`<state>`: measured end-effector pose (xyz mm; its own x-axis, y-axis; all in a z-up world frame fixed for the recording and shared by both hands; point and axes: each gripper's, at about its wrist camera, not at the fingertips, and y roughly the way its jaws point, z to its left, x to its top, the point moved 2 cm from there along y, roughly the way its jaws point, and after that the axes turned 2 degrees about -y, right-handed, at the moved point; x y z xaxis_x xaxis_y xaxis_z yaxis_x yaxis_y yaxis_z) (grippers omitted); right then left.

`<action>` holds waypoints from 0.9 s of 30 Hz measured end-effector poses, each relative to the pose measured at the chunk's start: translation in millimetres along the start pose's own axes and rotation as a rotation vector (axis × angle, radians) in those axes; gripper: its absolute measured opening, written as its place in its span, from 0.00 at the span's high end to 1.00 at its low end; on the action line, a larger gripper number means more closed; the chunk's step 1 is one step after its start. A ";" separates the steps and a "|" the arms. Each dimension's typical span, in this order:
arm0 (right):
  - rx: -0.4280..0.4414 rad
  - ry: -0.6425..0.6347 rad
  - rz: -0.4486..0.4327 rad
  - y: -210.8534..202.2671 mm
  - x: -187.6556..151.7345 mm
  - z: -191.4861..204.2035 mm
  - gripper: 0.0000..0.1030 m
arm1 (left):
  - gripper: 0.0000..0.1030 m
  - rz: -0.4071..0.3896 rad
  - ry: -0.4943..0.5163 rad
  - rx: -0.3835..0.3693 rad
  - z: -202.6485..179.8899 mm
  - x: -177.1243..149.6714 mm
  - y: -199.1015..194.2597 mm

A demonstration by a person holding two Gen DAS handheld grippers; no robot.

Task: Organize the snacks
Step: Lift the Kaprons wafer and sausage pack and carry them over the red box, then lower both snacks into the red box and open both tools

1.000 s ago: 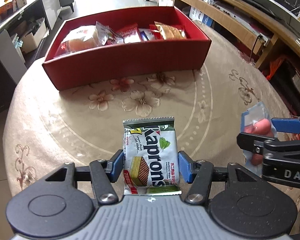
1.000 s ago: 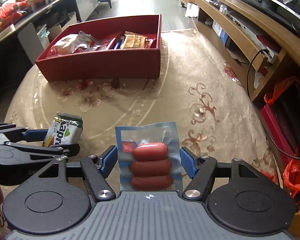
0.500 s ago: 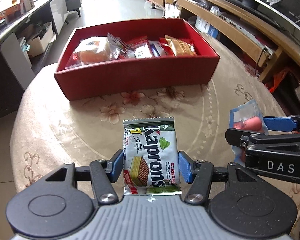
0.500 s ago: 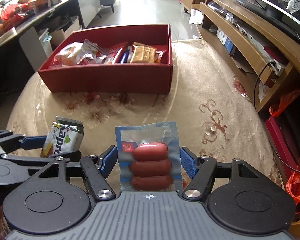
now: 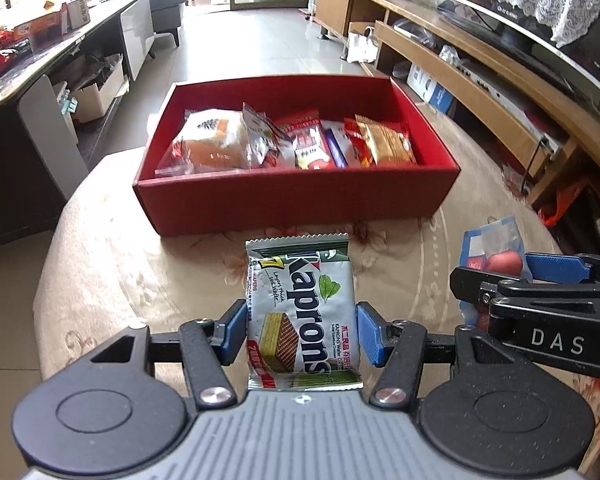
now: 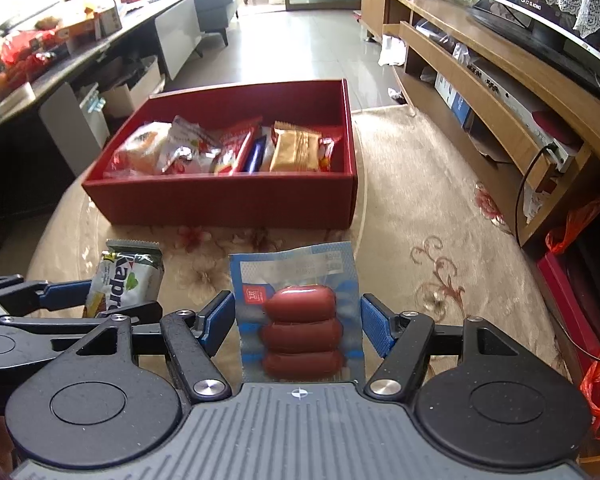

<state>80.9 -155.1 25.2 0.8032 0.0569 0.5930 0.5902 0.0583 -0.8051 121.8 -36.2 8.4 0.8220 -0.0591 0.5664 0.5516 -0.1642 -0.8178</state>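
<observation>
Left gripper (image 5: 301,334) clamped on the Kaprons wafer packet (image 5: 302,316), blue pads against both side edges, packet upright and clear of the table (image 5: 100,264). Right gripper (image 6: 298,322) clamped on the sausage pack (image 6: 300,320) the same way. Both snacks sit on the near side of the red box (image 5: 296,200), wafer left of sausages. Box on the floral cloth, holds a row of wrapped snacks (image 5: 288,144) along its near wall.

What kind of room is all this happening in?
Most likely a home living room. A television stands on a long wooden media cabinet, a sofa sits at the far end, and the red snack box rests on a round table with a floral cloth.
</observation>
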 end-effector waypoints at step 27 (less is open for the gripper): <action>0.033 0.057 -0.122 38.8 95.4 -5.4 0.28 | 0.49 -0.117 -0.080 0.076 16.6 108.1 37.3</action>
<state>180.8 -152.8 50.5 0.7292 -0.0091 0.6842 0.6819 0.0940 -0.7254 233.5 -32.4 37.5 0.7588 0.0350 0.6504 0.6505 -0.0900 -0.7541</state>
